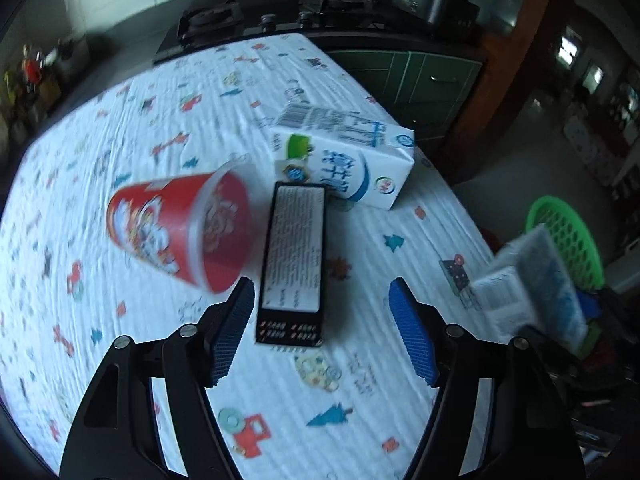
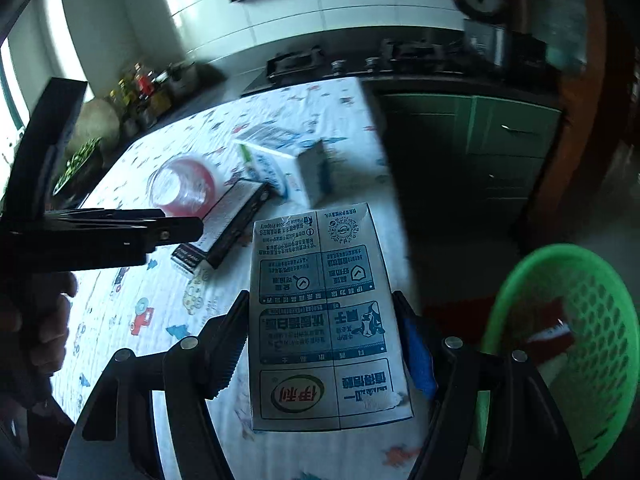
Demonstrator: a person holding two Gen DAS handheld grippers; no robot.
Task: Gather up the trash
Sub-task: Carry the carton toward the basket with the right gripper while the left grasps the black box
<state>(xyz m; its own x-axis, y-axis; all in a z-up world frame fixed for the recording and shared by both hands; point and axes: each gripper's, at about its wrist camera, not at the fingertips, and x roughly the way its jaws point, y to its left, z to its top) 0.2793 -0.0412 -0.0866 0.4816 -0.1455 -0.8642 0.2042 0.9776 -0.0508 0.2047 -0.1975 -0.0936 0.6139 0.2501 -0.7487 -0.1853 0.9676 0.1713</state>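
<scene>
Currently the flat printed carton (image 2: 326,320) sits lower centre of the right wrist view, upright between the right gripper (image 2: 322,340) pads, both pads pressed against its side edges: pinched and lifted clear of the table (image 2: 120,360). In the left wrist view the same carton (image 1: 528,284) appears blurred at the right edge, past the table edge, in front of the green basket (image 1: 568,236).

Green basket (image 2: 560,344) in the right wrist view: lower right, beside and beyond the carton, mesh wall visible, a dark red and white item inside, too blurred to identify.

Left gripper (image 1: 322,320): fingers spread, nothing gripped. The black box (image 1: 294,260) lies flat on the table (image 1: 100,340) between and just beyond the fingertips; left pad (image 1: 230,336) close to the box's lower left corner, contact cannot be told; right pad clearly apart from it.

Remaining trash, centre of left wrist view: red cup (image 1: 180,232) on its side, mouth facing right, just left of the black box. White milk carton (image 1: 344,156) lying on its side just above the box's far end.

Table cover: white cloth with small coloured prints. Stove (image 1: 212,24) at top of frame, behind the table. A hand (image 2: 36,332) holds the left gripper's handle at the left edge of the right wrist view.
</scene>
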